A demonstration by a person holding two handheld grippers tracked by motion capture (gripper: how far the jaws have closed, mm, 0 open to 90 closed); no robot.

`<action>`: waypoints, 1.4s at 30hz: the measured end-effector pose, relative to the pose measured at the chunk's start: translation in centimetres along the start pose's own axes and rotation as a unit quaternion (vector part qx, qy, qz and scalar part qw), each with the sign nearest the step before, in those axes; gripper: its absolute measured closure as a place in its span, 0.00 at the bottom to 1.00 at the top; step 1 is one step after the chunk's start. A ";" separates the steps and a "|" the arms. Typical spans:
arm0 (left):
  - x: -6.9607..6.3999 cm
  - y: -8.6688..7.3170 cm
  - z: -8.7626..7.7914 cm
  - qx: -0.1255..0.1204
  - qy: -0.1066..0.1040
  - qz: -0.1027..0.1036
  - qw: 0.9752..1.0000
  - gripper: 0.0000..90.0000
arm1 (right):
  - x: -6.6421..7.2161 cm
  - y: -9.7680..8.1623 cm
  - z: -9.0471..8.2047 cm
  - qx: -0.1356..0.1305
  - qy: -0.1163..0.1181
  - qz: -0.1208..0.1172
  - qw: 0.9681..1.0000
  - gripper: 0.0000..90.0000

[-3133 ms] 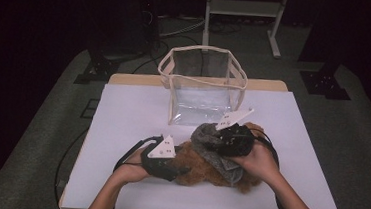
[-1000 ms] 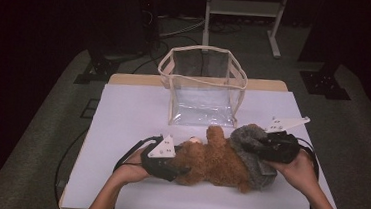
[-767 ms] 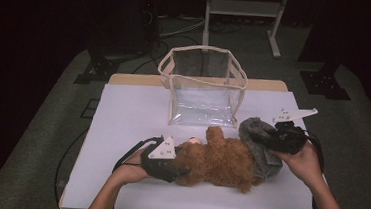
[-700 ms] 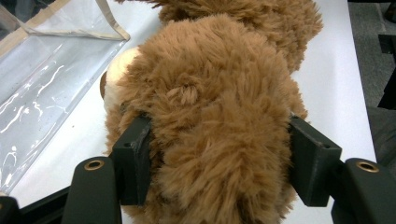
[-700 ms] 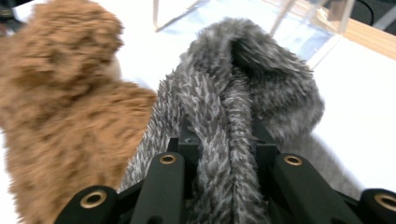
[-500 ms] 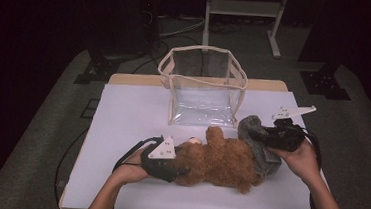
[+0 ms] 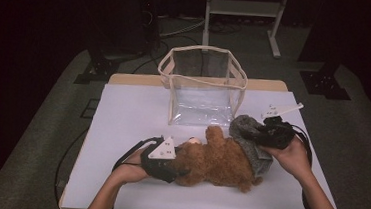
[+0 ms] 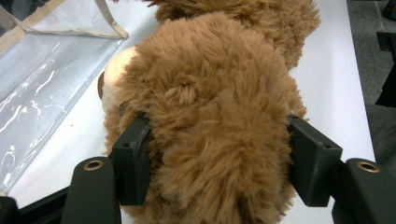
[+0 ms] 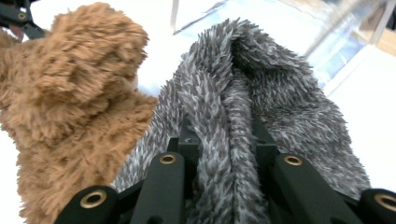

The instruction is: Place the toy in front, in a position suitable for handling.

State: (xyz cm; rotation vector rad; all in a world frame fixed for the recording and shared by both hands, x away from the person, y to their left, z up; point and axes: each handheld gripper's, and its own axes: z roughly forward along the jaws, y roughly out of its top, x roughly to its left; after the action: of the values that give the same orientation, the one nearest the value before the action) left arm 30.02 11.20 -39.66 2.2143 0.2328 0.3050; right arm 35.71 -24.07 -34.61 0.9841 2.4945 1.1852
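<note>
On the left, the left gripper [image 7: 171, 169] lies low on the white table [image 7: 122, 114] w/ its jaws squeezing the head of the brown teddy bear [image 7: 219, 160], fur bulging out between them [image 8: 210, 140]. The bear lies flat in the middle of the table, just in front of the clear bag [image 7: 202, 88], which stands upright & open. On the right, the right gripper [image 7: 259, 135] pinches a fold of the grey fuzzy cloth [image 9: 261, 107], which touches the bear's far end.
</note>
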 end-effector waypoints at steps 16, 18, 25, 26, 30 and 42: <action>0.1 0.0 0.2 -0.004 0.009 -0.007 1.000 0.37 | 3.1 0.2 0.7 -0.006 0.041 -0.033 0.999 0.80; 0.2 0.0 0.2 -0.005 0.008 -0.008 1.000 0.37 | 2.0 -0.1 0.2 -0.006 0.022 -0.023 0.999 0.80; 0.3 0.0 0.2 -0.009 0.016 -0.012 1.000 0.36 | -0.3 -2.3 -2.1 -0.014 -0.008 0.013 1.000 0.80; 0.3 0.0 0.2 -0.009 0.017 -0.011 1.000 0.36 | -0.2 -2.7 -2.4 -0.016 -0.008 0.013 1.000 0.80; 0.4 0.1 0.3 -0.011 0.021 -0.014 1.000 0.35 | 1.4 -3.8 -3.3 -0.032 0.002 0.007 0.999 0.80; 0.9 -0.1 0.0 -0.022 0.033 -0.038 0.999 0.34 | 4.4 -3.7 -1.4 -0.039 0.037 -0.034 0.998 0.80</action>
State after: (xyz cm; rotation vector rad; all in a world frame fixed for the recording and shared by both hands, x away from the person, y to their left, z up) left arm 30.91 11.48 -39.61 2.1490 0.3423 0.3380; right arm 30.00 -23.74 -36.06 0.8447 2.4952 1.3089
